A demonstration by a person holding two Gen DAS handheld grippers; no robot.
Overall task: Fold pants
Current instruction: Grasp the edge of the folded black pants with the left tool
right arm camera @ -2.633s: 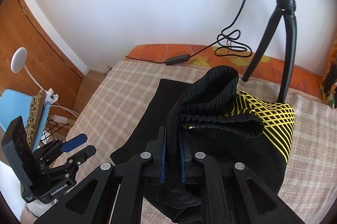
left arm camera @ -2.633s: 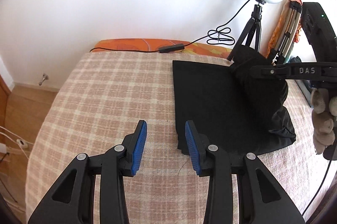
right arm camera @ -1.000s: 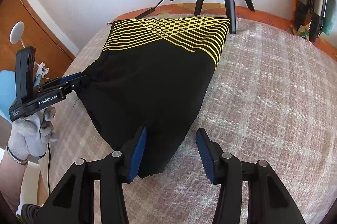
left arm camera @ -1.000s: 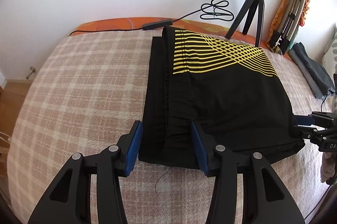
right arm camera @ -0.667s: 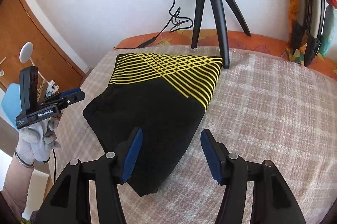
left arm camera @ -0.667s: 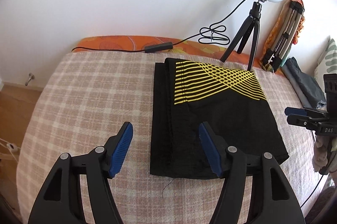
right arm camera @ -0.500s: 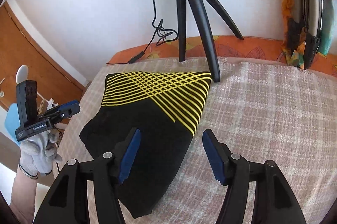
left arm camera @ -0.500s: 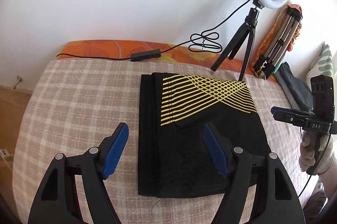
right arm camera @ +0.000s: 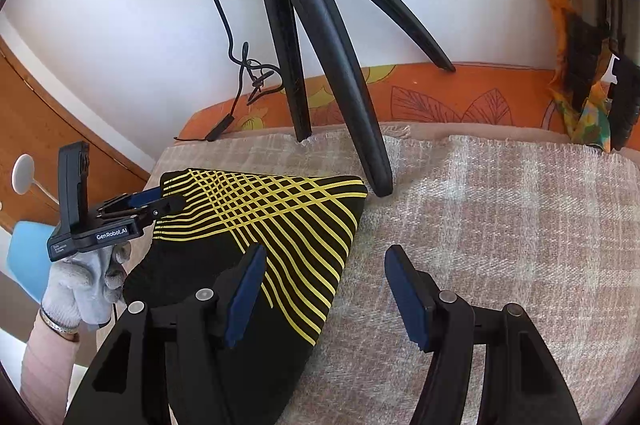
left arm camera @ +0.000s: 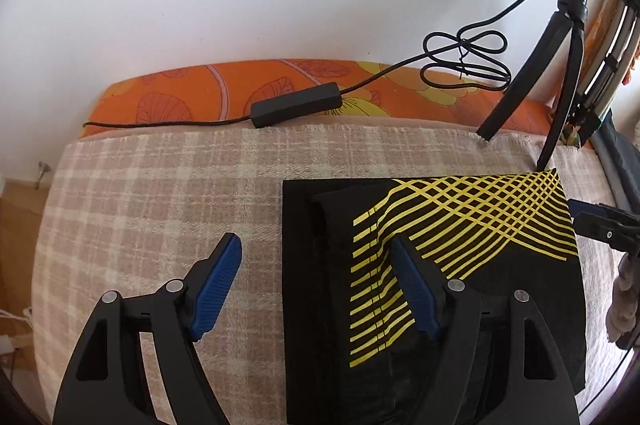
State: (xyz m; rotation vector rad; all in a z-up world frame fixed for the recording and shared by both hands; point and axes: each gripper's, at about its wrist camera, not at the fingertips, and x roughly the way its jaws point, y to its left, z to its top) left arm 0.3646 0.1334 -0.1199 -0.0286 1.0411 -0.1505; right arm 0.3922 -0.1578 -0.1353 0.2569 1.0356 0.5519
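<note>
Lying folded into a flat packet on the bed (left arm camera: 160, 177), the pants (left arm camera: 460, 265) sit under both open, empty tools, left tool (left arm camera: 316, 285) and right tool (right arm camera: 324, 289), so folding seems nearly finished.

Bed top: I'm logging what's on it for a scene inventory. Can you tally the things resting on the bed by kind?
Folded pants: 1
Tripod: 1
Cable with inline box: 1
Plaid blanket: 1
Total: 4
Both grippers, left and right, are open above the bed and not counted.
</note>
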